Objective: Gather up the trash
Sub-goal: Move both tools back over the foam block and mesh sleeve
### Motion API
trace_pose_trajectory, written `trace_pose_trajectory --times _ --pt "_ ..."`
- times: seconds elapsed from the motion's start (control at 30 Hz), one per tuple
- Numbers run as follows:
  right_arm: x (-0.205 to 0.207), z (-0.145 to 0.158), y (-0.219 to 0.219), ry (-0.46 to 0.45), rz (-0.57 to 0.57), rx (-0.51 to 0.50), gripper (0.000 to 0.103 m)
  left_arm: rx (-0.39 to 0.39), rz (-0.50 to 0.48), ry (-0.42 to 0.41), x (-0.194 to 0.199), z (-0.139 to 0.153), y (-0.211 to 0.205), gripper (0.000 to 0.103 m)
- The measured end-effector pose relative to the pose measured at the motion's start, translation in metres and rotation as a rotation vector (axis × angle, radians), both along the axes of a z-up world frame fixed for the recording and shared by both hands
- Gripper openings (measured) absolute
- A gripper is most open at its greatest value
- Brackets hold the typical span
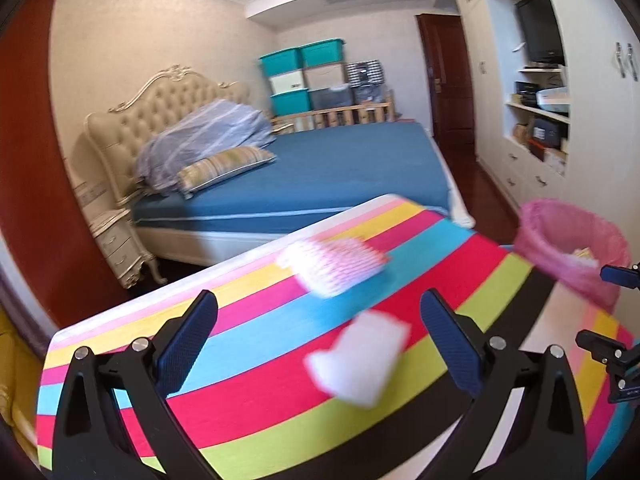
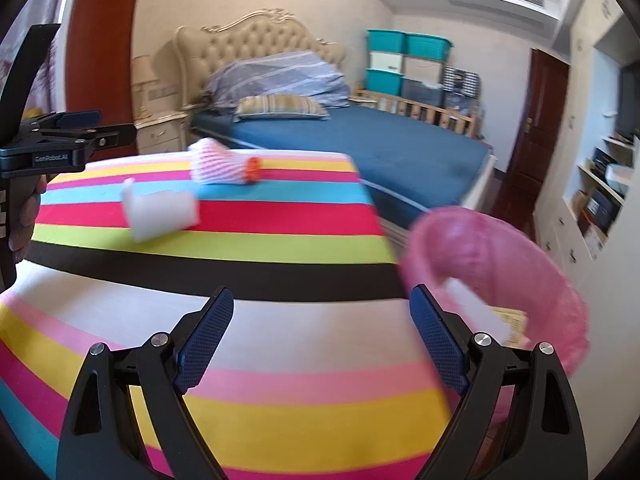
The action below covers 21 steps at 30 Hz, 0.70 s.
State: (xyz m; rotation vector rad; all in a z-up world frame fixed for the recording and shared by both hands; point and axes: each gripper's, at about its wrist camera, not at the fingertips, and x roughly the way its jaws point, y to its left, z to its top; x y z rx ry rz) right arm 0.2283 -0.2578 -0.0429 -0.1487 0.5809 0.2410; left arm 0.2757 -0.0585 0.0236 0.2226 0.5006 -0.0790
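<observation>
A white piece of trash (image 1: 360,356) (image 2: 160,210) lies on the striped tabletop (image 1: 248,412) (image 2: 280,216). Beyond it lies a pink-and-white foam net sleeve (image 1: 334,266) (image 2: 218,166) with something orange in its end. A bin with a pink bag (image 1: 572,246) (image 2: 492,280) stands off the table's right edge and holds white and yellowish scraps. My left gripper (image 1: 318,344) is open and empty, just short of the white piece. My right gripper (image 2: 322,340) is open and empty over the table near the bin. The right gripper's tips also show in the left wrist view (image 1: 608,312).
A bed with a blue sheet (image 1: 320,176) (image 2: 380,148) stands behind the table, with a nightstand (image 1: 120,248) beside it. Stacked storage boxes (image 1: 304,76), a dark door (image 1: 448,80) and white shelving (image 1: 536,112) line the far and right walls.
</observation>
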Motion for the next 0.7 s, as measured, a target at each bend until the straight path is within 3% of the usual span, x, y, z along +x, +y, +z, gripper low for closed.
trace_pose_trajectory --times 0.23,0.57,0.7 --pt "0.008 -0.005 0.061 0.062 0.055 0.025 0.084 0.025 0.120 0.013 0.002 -0.018 0.070 0.098" --pt "0.025 -0.007 0.144 0.098 0.150 0.001 0.084 -0.056 0.288 0.054 0.006 -0.033 0.143 0.098" --pt "0.042 -0.008 0.161 0.155 0.139 0.055 0.084 -0.074 0.335 0.057 0.009 -0.034 0.155 0.098"
